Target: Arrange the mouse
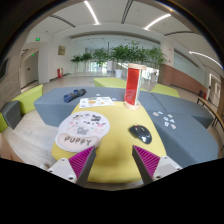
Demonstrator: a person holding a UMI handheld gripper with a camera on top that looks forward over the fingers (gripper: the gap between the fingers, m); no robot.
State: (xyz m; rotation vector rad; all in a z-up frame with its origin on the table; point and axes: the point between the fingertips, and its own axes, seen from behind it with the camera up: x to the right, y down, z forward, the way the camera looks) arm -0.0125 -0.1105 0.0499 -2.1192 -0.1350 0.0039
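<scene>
A black mouse (140, 133) lies on the yellow part of the table (118, 135), ahead of my right finger and a little to its right. A round white mouse pad (84, 130) printed with cartoon dogs and the word "PUPPY" lies ahead of my left finger. My gripper (113, 163) is open and empty, with bare yellow table between its magenta pads (84, 164). The fingers are short of both the mouse and the pad.
A red-orange cylinder (132, 85) stands upright farther back on the table. White papers (97, 102) lie left of it, a dark object (74, 96) beyond them. Small white pieces (164, 121) lie to the right on the blue-grey area. Plants and a room lie behind.
</scene>
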